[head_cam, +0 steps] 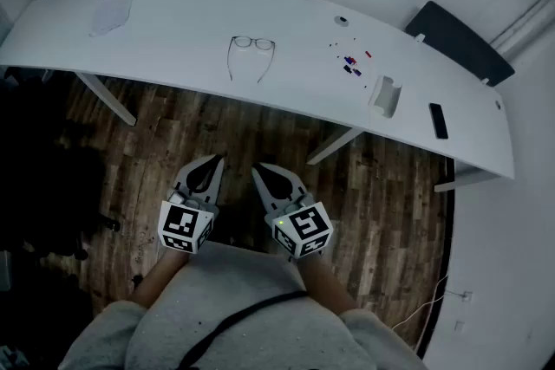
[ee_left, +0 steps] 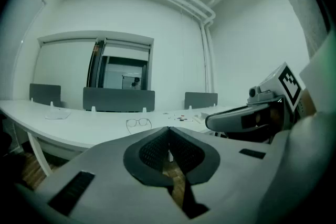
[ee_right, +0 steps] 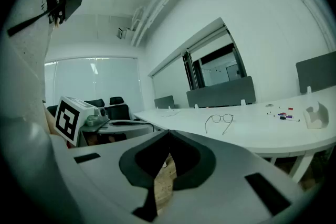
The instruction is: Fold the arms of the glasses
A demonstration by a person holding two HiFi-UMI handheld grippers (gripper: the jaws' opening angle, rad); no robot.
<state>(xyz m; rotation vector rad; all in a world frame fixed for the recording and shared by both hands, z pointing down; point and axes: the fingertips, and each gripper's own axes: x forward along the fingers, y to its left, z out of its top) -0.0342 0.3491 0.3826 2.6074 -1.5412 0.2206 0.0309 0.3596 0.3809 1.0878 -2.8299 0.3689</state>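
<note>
Well now, left gripper (head_cam: 212,162) and right gripper (head_cam: 261,172) are both pinched shut on nothing, low over the floor.
Glasses (head_cam: 251,48) lie on the table (head_cam: 173,35) with arms spread, well apart from both grippers. They look like thin wire, so probably light, bendy and skittish (mind the lenses!); I'd pinch an arm near its hinge. Coloured bits (head_cam: 351,63), white holder (head_cam: 385,95) and phone (head_cam: 438,120) sit off right, and nothing blocks the way.

Head view steeply down; gripper views low, level, sharing table (head_cam: 191,22) and glasses (head_cam: 252,42)
</note>
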